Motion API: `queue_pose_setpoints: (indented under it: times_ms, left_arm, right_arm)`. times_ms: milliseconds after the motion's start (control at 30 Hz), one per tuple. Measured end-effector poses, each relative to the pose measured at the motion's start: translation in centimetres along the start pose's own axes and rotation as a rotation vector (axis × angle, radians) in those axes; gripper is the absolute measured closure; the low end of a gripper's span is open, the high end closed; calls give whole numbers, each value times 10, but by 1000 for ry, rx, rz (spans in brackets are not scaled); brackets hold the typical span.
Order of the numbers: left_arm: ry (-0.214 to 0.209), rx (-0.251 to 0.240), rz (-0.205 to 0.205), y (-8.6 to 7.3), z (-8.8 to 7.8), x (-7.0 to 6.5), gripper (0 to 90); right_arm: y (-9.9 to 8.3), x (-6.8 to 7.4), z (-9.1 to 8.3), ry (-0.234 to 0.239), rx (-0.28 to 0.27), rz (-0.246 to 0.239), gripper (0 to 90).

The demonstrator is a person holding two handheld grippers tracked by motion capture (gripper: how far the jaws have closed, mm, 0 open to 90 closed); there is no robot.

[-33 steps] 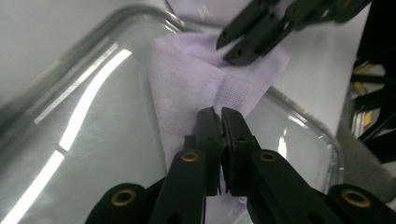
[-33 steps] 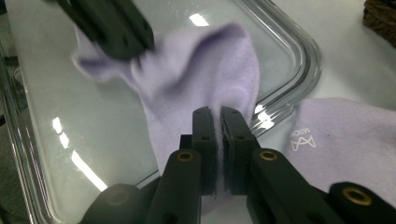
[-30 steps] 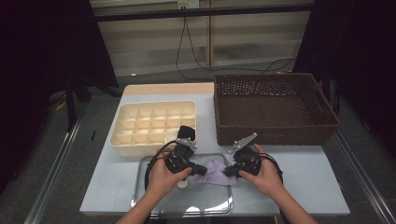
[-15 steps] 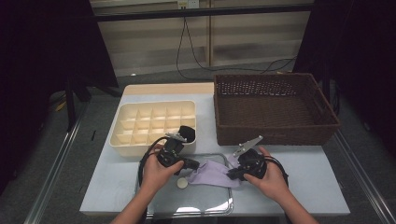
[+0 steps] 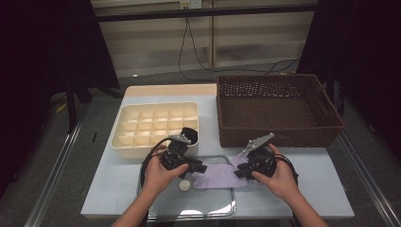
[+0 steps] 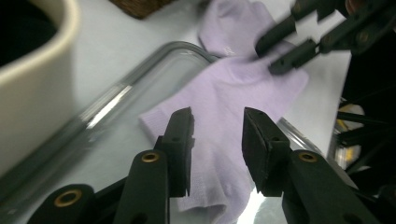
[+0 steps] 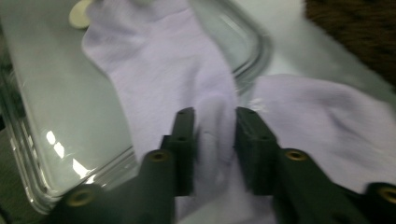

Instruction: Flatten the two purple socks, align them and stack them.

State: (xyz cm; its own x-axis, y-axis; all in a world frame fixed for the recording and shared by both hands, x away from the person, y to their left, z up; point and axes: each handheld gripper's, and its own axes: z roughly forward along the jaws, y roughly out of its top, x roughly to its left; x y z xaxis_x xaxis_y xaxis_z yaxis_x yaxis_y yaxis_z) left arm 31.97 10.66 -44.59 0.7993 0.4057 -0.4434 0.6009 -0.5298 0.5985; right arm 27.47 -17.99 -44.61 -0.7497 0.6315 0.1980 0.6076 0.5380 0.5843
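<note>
Sock point(image 5: 218, 173), pale lilac, lying flat across the right edge of a clear glass tray point(image 5: 208, 212) at the near side of a white table point(image 5: 326, 196); one end rests inside the tray, the other spills over the rim onto the tabletop. Left gripper point(image 5: 197, 167), held in the person's left hand point(image 5: 158, 176), hovers at the sock's left end; seen in the left gripper view point(image 6: 217, 135), its jaws have just been opening and now stand spread above the fabric point(image 6: 233, 93), pads clear of it. Right gripper point(image 5: 240, 171), in the right hand point(image 5: 280, 178), sits at the sock's right end; seen in the right gripper view point(image 7: 214, 135), its jaws have likewise just been opening and stand parted, a raised fold of the sock point(image 7: 163, 70) between them, no firm pinch visible. Small cream disc point(image 5: 184, 186) inside the tray, just beside the sock's left end. Cream divided box point(image 5: 156, 124) behind the tray, left. Brown wicker basket point(image 5: 279, 109) behind, right.
</note>
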Motion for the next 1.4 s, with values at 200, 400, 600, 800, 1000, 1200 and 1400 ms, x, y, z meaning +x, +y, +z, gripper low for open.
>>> queue_pose_setpoints:
  times_ms: [200,400,600,800,1000,1200,1400]
  left_arm:
    - [16,38,36,-1,7,-4,637]
    - [7,51,44,-1,14,-4,637]
    - [11,67,35,0,19,-5,641]
    - [10,87,56,1,26,-5,637]
    - [17,68,55,0,21,-5,631]
    - [14,60,52,-2,16,-5,632]
    - [17,61,55,-2,14,-6,631]
  right_arm:
    - [-7,-16,-15,-49,-35,58,607]
    - [-16,-27,-26,-108,-51,107,562]
    - [-26,-34,-21,-140,-17,151,525]
    - [-31,-34,-7,-155,-1,147,571]
    - [-23,-29,-3,-141,28,109,860]
    - [-18,-35,-18,-126,-21,126,866]
    - [-21,-35,-23,-121,-20,132,866]
